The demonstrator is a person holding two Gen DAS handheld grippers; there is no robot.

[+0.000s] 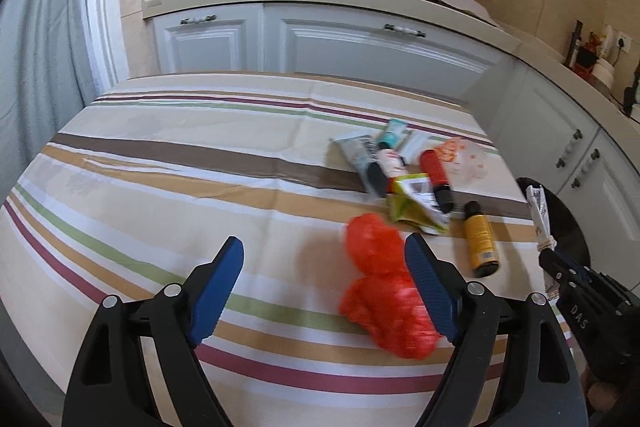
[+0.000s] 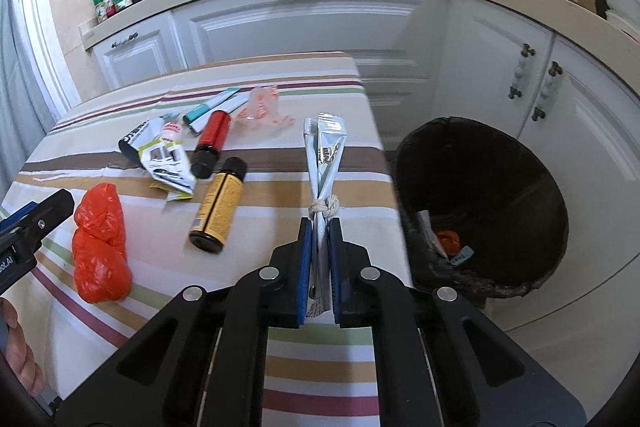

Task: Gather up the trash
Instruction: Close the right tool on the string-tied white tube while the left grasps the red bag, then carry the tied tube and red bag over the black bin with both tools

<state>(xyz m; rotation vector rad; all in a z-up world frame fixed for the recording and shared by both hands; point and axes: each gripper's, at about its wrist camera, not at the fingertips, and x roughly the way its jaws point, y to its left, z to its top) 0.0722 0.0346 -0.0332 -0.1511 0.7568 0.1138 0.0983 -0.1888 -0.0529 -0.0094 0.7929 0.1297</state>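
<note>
silver wrapper (image 2: 325, 163) pinched in right hand-held gripper (image 2: 319, 263), lower end hidden, left hand-held gripper (image 1: 324, 283) wide

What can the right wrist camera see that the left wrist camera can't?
Only the right wrist view looks down into the black trash bin, where a few scraps already lie, and shows the right gripper shut on a knotted silver wrapper. Only the left wrist view shows the left gripper from behind, open, beside the red plastic bag. Both show the striped tablecloth, the yellow bottle and the red bottle.
</note>
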